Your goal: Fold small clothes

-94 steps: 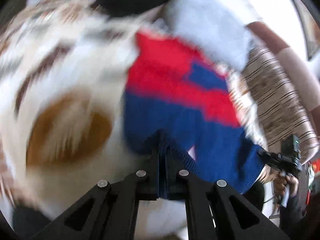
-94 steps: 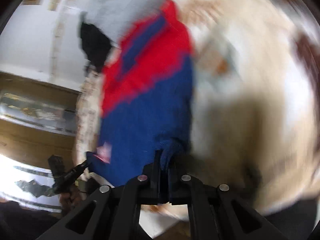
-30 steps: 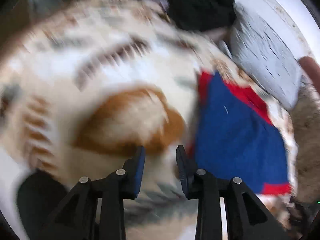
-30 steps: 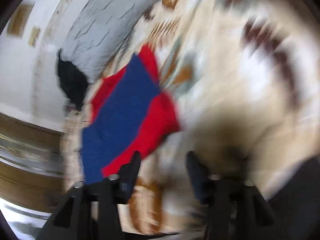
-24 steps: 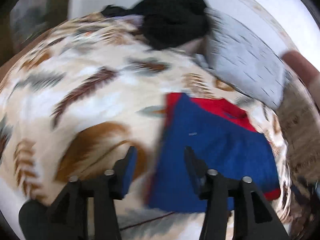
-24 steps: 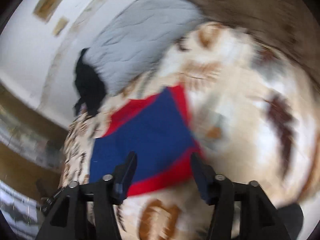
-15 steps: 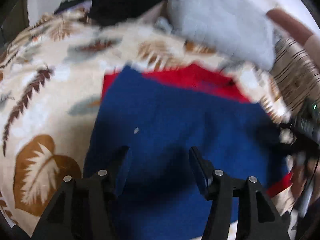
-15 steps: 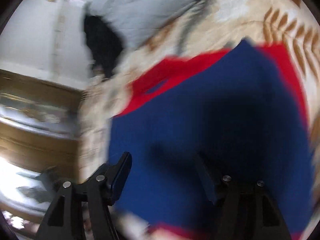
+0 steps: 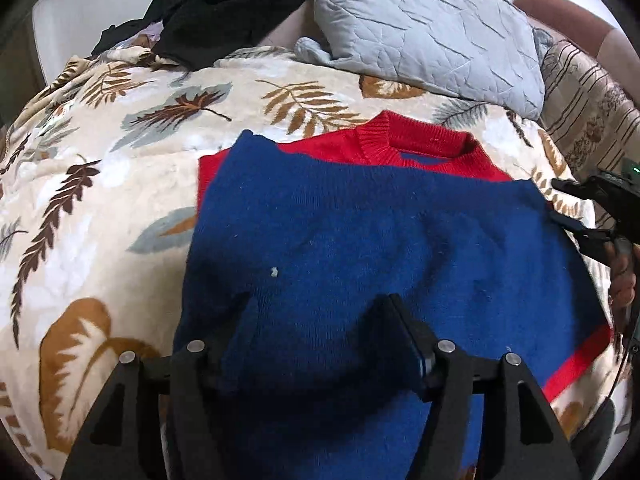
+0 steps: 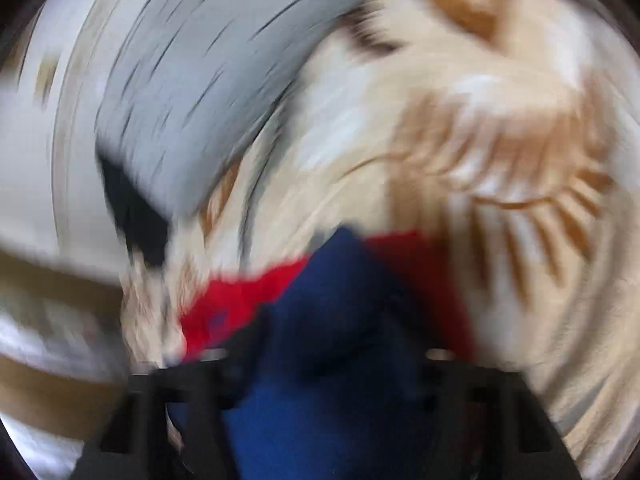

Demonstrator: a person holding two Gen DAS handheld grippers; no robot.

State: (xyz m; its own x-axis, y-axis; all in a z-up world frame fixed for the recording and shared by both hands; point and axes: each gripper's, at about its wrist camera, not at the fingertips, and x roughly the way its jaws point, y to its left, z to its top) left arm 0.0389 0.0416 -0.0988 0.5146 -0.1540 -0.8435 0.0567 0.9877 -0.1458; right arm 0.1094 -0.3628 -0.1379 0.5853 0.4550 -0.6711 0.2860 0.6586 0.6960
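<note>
Hovering over the folded blue-and-red sweater (image 9: 360, 232), left gripper (image 9: 320, 320) with jaws just widened, apart, gripping nothing, blue knit beneath. Right gripper (image 10: 324, 344) at the sweater's far corner, jaws just narrowed, grip lost in blur. Sweater flat on the leaf-print blanket (image 9: 100, 168); beyond it, grey pillow (image 9: 424, 28), black clothing (image 9: 216, 4).

The sweater (image 9: 372, 240), earlier gripped and held up at its hem, has been laid flat and folded on the bed (image 9: 100, 184). The left gripper (image 9: 320, 336) has been opened over it; the right gripper (image 10: 324, 344), blurred, seems released too, its jaws lately narrowing.
</note>
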